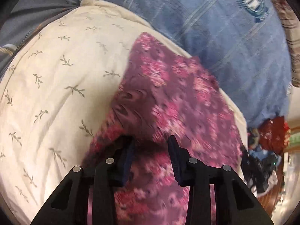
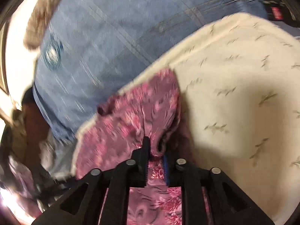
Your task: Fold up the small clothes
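A small purple garment with a pink flower print (image 1: 168, 86) lies on a cream sheet with a leaf print (image 1: 56, 93). My left gripper (image 1: 151, 146) hovers over the garment's near part. Its jaws stand apart, with the cloth under the gap and neither pad pressing on it. In the right wrist view the same garment (image 2: 131, 116) runs up from my right gripper (image 2: 156, 150). That gripper's jaws are nearly together, and a gathered bunch of the cloth is pinched between them. Both views are motion-blurred.
A blue checked blanket (image 1: 225, 37) with a round emblem lies beyond the cream sheet (image 2: 234, 93). A heap of red and dark clothes (image 1: 270, 135) sits at the right edge. A grey zipped garment (image 1: 28, 18) lies at the top left.
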{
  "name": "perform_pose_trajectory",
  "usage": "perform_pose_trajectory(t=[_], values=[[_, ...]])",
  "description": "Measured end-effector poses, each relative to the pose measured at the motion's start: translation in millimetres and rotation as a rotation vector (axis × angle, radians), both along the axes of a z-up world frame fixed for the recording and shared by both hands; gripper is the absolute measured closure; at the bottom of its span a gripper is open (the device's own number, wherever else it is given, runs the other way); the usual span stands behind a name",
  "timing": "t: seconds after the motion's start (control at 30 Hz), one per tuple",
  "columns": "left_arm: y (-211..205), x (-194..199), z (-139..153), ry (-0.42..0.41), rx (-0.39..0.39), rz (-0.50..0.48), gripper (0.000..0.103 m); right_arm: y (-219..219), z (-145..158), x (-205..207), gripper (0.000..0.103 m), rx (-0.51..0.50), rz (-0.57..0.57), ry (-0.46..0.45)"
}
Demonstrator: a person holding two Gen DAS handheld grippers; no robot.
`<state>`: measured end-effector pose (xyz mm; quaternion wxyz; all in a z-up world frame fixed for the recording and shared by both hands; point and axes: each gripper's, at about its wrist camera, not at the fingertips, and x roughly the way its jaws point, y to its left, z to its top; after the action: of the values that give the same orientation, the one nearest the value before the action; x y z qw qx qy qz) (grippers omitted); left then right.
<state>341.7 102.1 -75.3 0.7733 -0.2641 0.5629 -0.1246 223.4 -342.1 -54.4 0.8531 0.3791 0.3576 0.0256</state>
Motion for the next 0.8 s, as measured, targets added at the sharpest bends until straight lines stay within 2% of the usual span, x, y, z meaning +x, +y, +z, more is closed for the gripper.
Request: perform_pose_trajectory(t=[0.07, 0.13, 0.17, 0.2, 0.23, 0.3, 0.33, 0.43, 0.57, 0.7, 0.8], values=[[-6, 1, 5, -0.027, 0.023, -0.012, 0.06, 1, 6, 2, 0.086, -0.029, -0.019, -0.043], [-12, 7, -3, -0.016, 0.078, -0.011, 0.057, 10, -8, 18, 0.088, -0.065, 0.043, 0.037], [-15, 12, -13, 0.023, 0.101, -0.019, 0.058, 16, -21, 27, 0.095, -0.111, 0.085, 0.129], [-17, 15, -18, 0.042, 0.1, -0.027, 0.059, 20, -26, 26, 0.097, -0.145, 0.096, 0.13], [-17, 14, -15, 0.033, 0.105, -0.025, 0.059, 22, -19, 23, 0.098, -0.165, 0.091, 0.119], [-16, 8, -7, 0.027, 0.101, -0.043, 0.059, 22, -4, 13, 0.088, -0.161, 0.077, 0.121], [-15, 1, 1, 0.017, 0.097, -0.057, 0.059, 20, 2, 7, 0.088, -0.159, 0.076, 0.105], [-6, -23, 16, -0.017, 0.143, -0.105, 0.057, 14, 27, -26, 0.085, -0.174, 0.103, 0.078], [14, -64, 28, -0.002, 0.177, -0.175, 0.051, 11, 38, -70, 0.065, -0.232, 0.15, 0.106], [31, -110, 34, 0.011, 0.218, -0.242, 0.05, 14, 28, -133, 0.063, -0.325, 0.196, 0.16], [39, -148, 30, 0.04, 0.206, -0.272, 0.047, 7, 17, -175, 0.063, -0.303, 0.195, 0.204]])
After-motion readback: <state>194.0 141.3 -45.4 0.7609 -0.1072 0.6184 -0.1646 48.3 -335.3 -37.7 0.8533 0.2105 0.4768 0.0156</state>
